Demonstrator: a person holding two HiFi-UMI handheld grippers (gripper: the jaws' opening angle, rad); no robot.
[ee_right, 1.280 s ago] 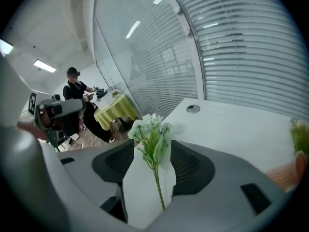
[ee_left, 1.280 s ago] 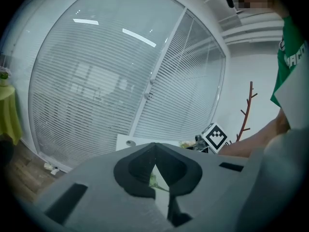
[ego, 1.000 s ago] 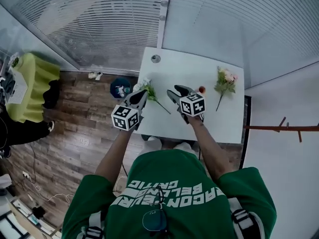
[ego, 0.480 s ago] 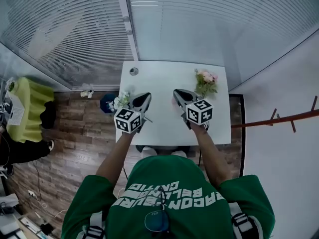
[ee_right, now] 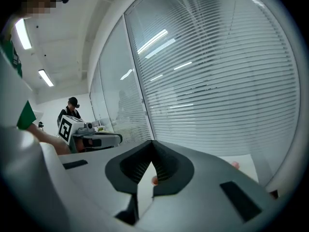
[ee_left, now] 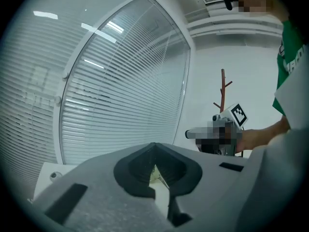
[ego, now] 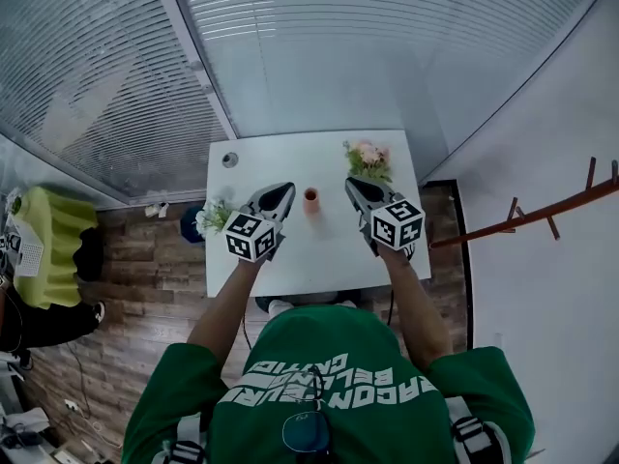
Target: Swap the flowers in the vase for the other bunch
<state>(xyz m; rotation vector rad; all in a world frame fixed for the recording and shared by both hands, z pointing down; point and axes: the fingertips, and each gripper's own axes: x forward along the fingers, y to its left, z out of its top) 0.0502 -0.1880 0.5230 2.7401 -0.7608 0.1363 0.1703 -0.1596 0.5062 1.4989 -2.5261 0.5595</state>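
Observation:
A small orange vase (ego: 310,199) stands upright on the white table (ego: 319,259), and I see no flowers in it. The white bunch (ego: 215,216) lies at the table's left edge. The pink bunch (ego: 368,159) lies at the back right. My left gripper (ego: 280,195) hovers left of the vase, its jaws meeting at the tips; a bit of green (ee_left: 154,175) shows through the gap below them. My right gripper (ego: 354,188) hovers right of the vase, shut and empty. Through its gap the vase (ee_right: 154,180) shows beyond.
Glass walls with blinds stand right behind the table. A round grommet (ego: 229,159) sits in its back left corner. A wooden coat rack (ego: 542,211) stands to the right, a yellow-green seat (ego: 44,245) far left, and a blue bin (ego: 191,230) on the floor by the table.
Both grippers have lifted and drawn back from the tabletop. The right jaws went from open to shut. The vase now shows between the grippers; both bunches lie where they were.

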